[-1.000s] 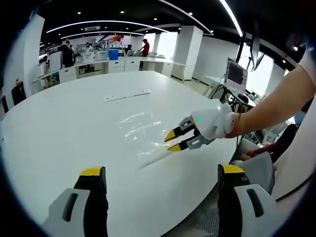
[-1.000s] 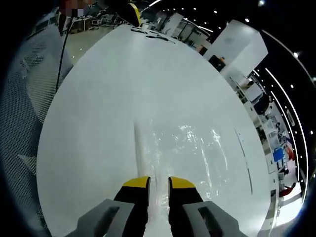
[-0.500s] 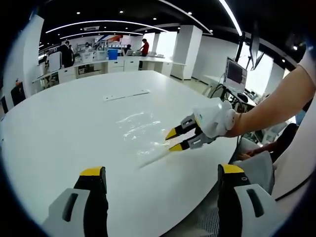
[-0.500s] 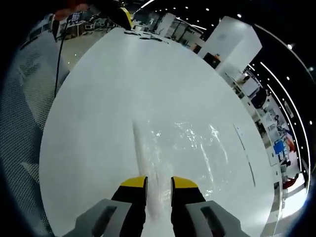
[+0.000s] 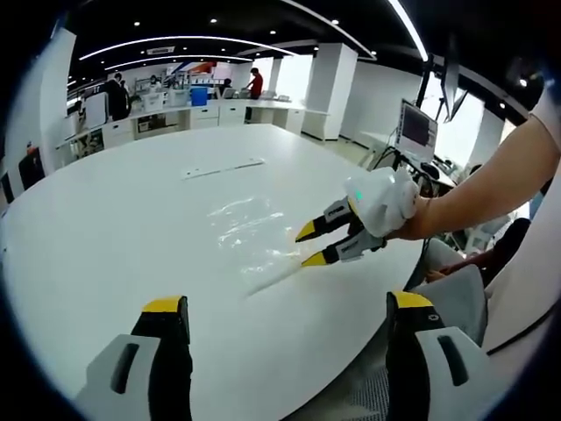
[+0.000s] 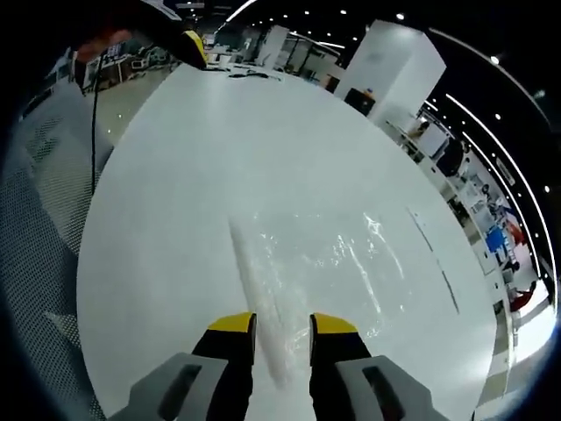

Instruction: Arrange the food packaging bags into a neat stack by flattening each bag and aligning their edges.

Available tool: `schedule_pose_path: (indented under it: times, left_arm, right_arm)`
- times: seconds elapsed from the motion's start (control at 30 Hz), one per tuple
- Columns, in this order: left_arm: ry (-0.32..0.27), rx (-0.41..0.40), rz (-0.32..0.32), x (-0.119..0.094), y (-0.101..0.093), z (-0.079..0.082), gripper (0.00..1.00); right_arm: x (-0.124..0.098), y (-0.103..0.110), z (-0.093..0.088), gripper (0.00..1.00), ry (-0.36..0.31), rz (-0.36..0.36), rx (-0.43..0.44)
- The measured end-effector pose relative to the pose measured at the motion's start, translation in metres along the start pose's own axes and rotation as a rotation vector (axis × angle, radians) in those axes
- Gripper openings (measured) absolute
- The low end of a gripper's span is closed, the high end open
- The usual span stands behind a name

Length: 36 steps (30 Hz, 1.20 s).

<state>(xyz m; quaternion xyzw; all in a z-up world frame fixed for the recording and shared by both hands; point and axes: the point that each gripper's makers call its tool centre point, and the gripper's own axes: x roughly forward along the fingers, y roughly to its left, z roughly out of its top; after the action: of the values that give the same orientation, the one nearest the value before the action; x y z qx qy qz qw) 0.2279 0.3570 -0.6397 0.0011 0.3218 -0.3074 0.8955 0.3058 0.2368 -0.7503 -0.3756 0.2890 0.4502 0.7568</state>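
Clear, crinkled food packaging bags [image 5: 245, 230] lie in a loose heap on the round white table [image 5: 105, 228]. In the left gripper view my left gripper [image 5: 287, 305] hovers wide open over the near table edge, holding nothing. My right gripper [image 5: 309, 246] reaches in from the right, held by a hand, its yellow tips apart at the heap's near edge. In the right gripper view the bags [image 6: 324, 263] spread ahead, and a raised, folded bag edge [image 6: 254, 281] runs back between the parted jaws of the right gripper [image 6: 282, 323]. One yellow tip of the left gripper [image 6: 191, 44] shows far off.
A thin white strip [image 5: 223, 168] lies on the table beyond the bags. A monitor [image 5: 419, 132] and cables stand off the table's right side, and a grey chair [image 5: 460, 298] sits by the near edge. Desks with people line the back of the room.
The right gripper's jaws have spread a little wider around the bag's folded edge, and it has lifted slightly. The left gripper has stayed still.
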Motion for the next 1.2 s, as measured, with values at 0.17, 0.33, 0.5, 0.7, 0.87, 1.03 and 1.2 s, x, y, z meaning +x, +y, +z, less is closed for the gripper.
schedule_pose_path:
  times: [0.17, 0.33, 0.5, 0.7, 0.87, 1.03, 1.2]
  left_arm:
    - [0.002, 0.003, -0.002, 0.0, -0.001, -0.001, 0.92]
    - [0.002, 0.007, 0.001, 0.0, -0.001, -0.001, 0.92]
    - [0.006, 0.011, 0.0, -0.001, -0.002, -0.002, 0.91]
    - [0.009, 0.015, 0.0, -0.001, -0.003, -0.004, 0.92]
    - [0.015, 0.017, 0.002, -0.001, -0.003, -0.007, 0.91]
    - [0.018, 0.015, 0.005, -0.002, -0.003, -0.008, 0.91]
    - [0.016, 0.022, 0.012, -0.003, -0.002, -0.008, 0.91]
  right_arm:
    - [-0.002, 0.001, 0.001, 0.24, -0.008, -0.001, 0.029]
    - [-0.006, 0.0, 0.001, 0.26, -0.015, -0.007, 0.046]
    - [-0.009, 0.001, 0.001, 0.29, -0.016, -0.006, 0.073]
    - [-0.017, 0.004, 0.003, 0.31, -0.019, -0.006, 0.103]
    - [-0.02, 0.006, 0.003, 0.34, -0.024, -0.007, 0.14]
    - [-0.024, 0.007, 0.003, 0.35, -0.032, -0.011, 0.173]
    - [-0.026, 0.006, 0.001, 0.37, -0.041, -0.018, 0.203]
